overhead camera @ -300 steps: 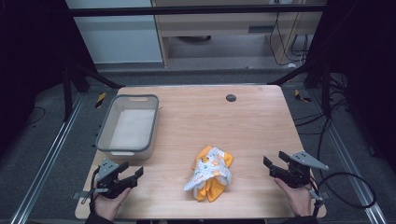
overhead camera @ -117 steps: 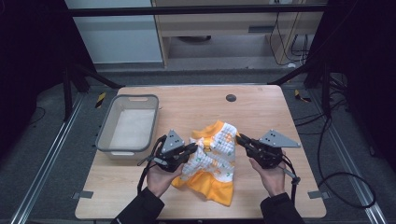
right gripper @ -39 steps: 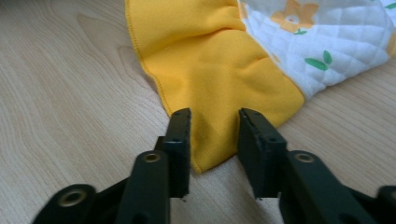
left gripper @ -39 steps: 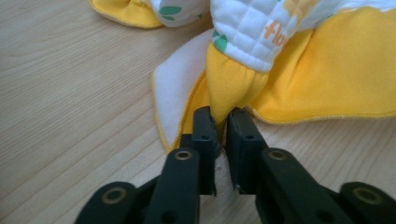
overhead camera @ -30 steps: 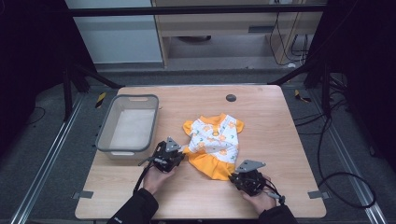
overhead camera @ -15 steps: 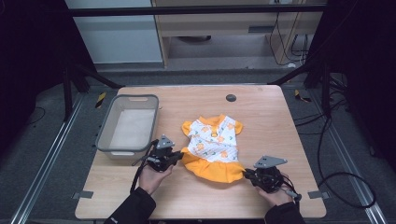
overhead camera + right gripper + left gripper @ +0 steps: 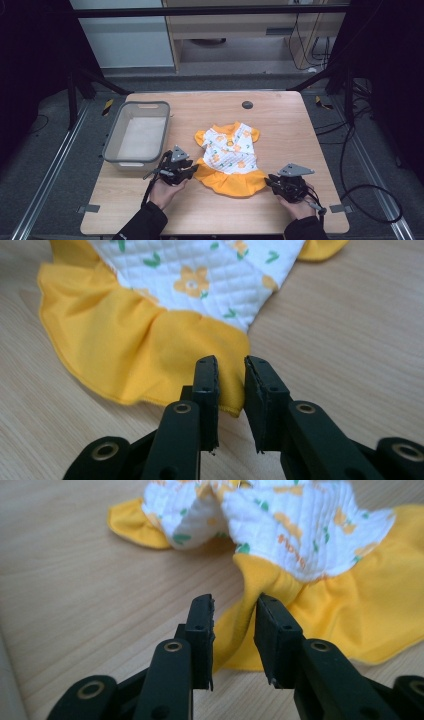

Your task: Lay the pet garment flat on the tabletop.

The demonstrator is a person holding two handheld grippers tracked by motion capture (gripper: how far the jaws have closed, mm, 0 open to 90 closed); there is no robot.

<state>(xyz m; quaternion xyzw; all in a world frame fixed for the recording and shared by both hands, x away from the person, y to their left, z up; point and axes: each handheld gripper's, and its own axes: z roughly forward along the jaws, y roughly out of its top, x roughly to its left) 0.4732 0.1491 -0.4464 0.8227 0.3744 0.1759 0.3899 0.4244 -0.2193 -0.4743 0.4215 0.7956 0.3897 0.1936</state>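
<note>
A small dress (image 7: 230, 155) with a white flower-print top and a yellow skirt lies spread flat near the middle of the wooden table. My left gripper (image 7: 192, 169) is at the skirt's left corner. In the left gripper view the jaws (image 7: 235, 605) stand apart, with a raised fold of the yellow skirt (image 7: 350, 610) between them. My right gripper (image 7: 271, 183) is just off the skirt's right corner. Its jaws (image 7: 231, 365) stand slightly apart at the yellow hem (image 7: 150, 355) and grip nothing.
A grey plastic bin (image 7: 112, 150) stands on the table's left side, just beyond my left gripper. A small black disc (image 7: 247, 105) sits near the far edge. Bare wood (image 7: 300, 135) stretches to the right of the dress.
The crumpled dress was lifted, spread out and laid flat. In the last second the right gripper drew back to the right from the hem; the left stayed at the skirt's left corner.
</note>
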